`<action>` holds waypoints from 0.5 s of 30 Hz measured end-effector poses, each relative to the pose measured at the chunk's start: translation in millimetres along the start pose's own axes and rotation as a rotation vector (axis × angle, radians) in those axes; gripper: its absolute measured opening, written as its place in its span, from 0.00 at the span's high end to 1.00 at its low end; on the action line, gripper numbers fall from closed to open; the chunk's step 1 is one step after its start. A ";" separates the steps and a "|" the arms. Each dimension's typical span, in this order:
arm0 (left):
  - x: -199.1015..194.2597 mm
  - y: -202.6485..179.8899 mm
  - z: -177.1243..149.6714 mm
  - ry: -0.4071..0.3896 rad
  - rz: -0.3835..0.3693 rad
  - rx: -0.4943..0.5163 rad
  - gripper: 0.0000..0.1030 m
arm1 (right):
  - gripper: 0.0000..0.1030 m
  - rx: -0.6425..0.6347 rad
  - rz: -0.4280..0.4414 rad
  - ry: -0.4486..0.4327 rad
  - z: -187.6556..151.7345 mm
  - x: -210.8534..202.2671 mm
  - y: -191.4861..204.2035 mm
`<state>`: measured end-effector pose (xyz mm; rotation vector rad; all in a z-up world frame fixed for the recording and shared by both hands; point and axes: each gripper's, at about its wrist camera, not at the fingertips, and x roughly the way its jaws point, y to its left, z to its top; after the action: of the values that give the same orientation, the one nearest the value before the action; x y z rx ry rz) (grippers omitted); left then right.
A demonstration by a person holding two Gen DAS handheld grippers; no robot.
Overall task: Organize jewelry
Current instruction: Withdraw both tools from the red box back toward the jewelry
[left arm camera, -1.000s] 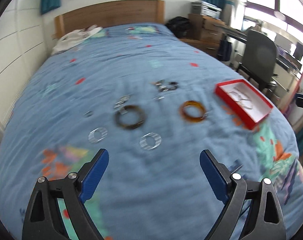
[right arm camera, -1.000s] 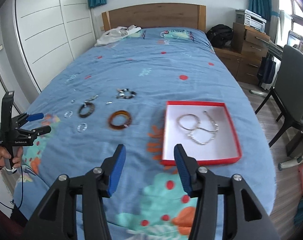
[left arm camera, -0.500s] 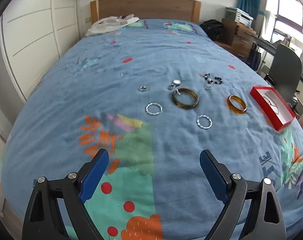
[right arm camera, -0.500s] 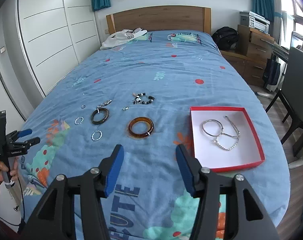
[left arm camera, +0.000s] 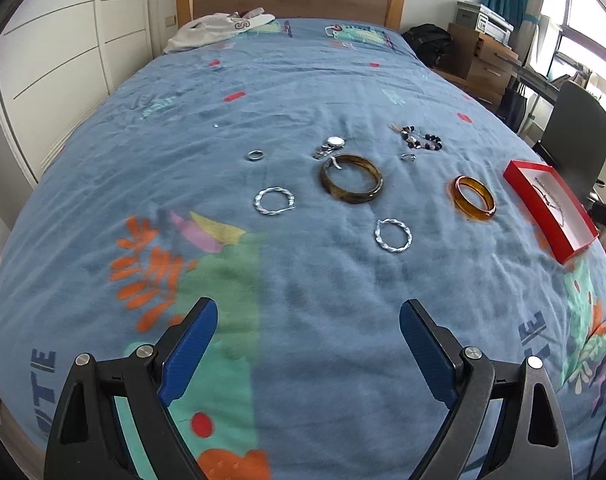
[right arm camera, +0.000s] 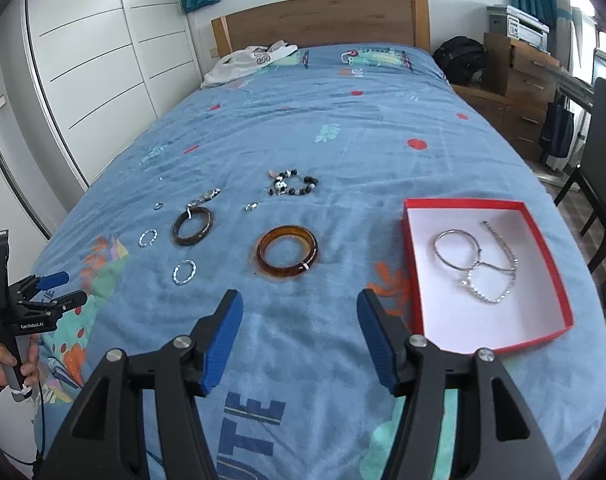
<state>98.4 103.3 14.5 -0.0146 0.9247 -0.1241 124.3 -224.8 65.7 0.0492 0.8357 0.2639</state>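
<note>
Jewelry lies loose on the blue bedspread: an amber bangle, a dark brown bangle, two twisted silver hoops, a small ring, a watch and a beaded bracelet. A red box at the right holds a silver bangle and chains. My right gripper hovers near the amber bangle, its jaws opening with nothing between them. My left gripper stands wide open and empty, short of the hoops.
A wooden headboard and white clothing lie at the bed's far end. White wardrobe doors run along the left. A black bag, drawers and a dark chair stand to the right. A hand holds the left gripper.
Both grippers have dropped closer to the bed and the jewelry. The left view has swung left and steadied. The right gripper's jaws have spread wider.
</note>
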 end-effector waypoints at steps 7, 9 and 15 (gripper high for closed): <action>21.0 -26.4 4.3 0.020 -0.004 0.015 0.11 | 0.40 -0.002 0.027 0.026 -9.7 29.6 -1.4; 26.9 -32.8 5.3 0.025 -0.004 0.022 0.11 | 0.39 0.002 0.026 0.027 -12.3 35.0 -2.5; 37.9 -45.3 6.3 0.035 -0.003 0.033 0.11 | 0.35 0.011 0.022 0.024 -17.2 45.4 -8.5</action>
<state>121.5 53.8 -8.9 0.0164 0.9571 -0.1427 142.4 -222.7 19.9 0.0659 0.8612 0.2813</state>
